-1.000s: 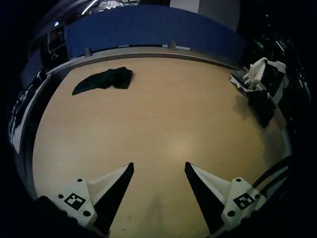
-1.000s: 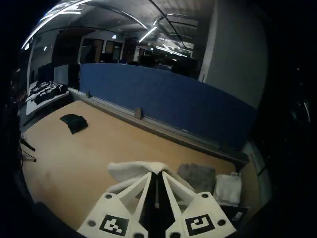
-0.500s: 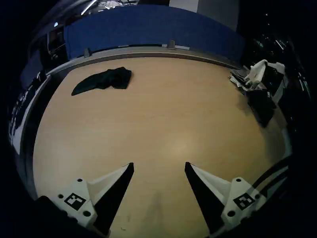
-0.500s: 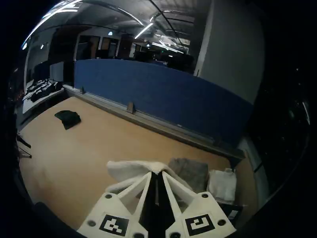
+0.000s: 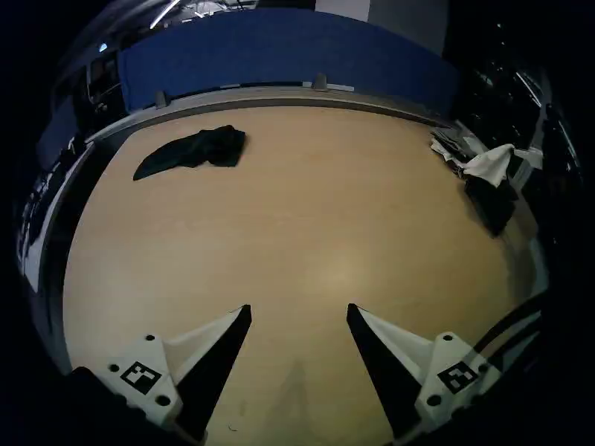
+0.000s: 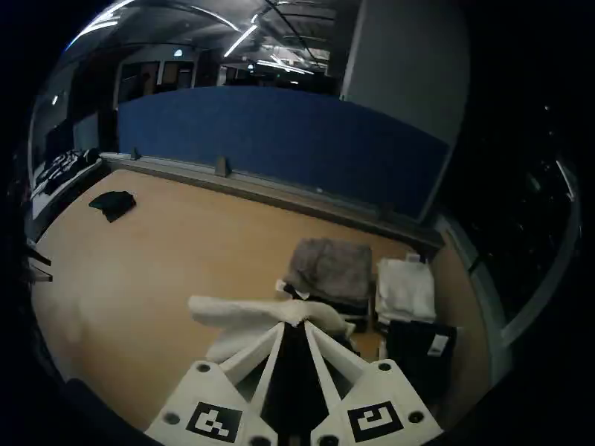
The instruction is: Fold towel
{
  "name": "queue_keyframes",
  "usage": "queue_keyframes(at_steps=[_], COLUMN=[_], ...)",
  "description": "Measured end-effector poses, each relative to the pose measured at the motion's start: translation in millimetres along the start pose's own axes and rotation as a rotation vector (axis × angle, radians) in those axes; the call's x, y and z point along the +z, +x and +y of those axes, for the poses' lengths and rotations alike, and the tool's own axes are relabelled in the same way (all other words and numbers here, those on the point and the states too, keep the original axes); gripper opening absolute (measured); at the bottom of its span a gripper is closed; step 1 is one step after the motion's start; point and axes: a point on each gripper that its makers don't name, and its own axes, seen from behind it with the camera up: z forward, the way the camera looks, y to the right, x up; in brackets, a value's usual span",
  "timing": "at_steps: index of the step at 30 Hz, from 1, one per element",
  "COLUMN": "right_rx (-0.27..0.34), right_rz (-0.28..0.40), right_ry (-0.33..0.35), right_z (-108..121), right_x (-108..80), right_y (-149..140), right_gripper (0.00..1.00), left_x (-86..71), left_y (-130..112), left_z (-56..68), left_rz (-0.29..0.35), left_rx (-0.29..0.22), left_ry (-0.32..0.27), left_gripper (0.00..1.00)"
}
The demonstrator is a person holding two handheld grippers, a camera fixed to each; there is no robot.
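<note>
A: Layout?
B: Desk point(image 5: 297, 208) with a blue partition point(image 5: 282, 52) along its far edge. The middle is bare, and I'd guess that's kept free as the folding area.
A: Stock?
B: Folded pile point(image 6: 331, 264) at the desk's right end. There's a grey piece, with white and dark ones beside it. Can't tell if it's supply or finished work.
A: The towel?
B: White towel point(image 6: 245, 312) is in the right gripper point(image 6: 296, 323), just in front of the pile. The jaws are pinched tight on one edge, so the rest drapes off to one side. It looks lifted clear of the desk.
A: Other side?
B: Left gripper point(image 5: 297, 312) is low over the bare desk, jaws wide and holding nothing. My read is that it's placed to take a second corner.
A: Anything else?
B: Dark cloth point(image 5: 193, 147), crumpled near the far left corner, well apart from the rest.
</note>
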Motion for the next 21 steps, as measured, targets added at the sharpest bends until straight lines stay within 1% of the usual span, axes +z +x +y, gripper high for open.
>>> queue_keyframes(at_steps=[5,10,14,21], right_rx=[0.057,0.093,0.104,0.114], right_rz=[-0.036,-0.058,-0.066,-0.073], right_ry=[-0.035,-0.058,-0.063,-0.07], right_z=[14.5,20.9,20.0,19.7], right_x=[-12.2,-19.1,-21.6,-21.2], right_y=[-35.6,-59.9,-70.0,-77.9], right_gripper=[0.03,0.03,0.03,0.03], left_x=[1.5,2.6,2.9,0.2], left_y=[1.6,3.2,4.2,4.5], left_z=[4.3,9.8,13.8,18.2], left_rz=[-0.003,-0.005,-0.005,-0.004], left_rx=[0.009,0.019,0.027,0.03], left_ry=[-0.005,-0.012,-0.016,-0.019], left_gripper=[0.96,0.96,0.95,0.95])
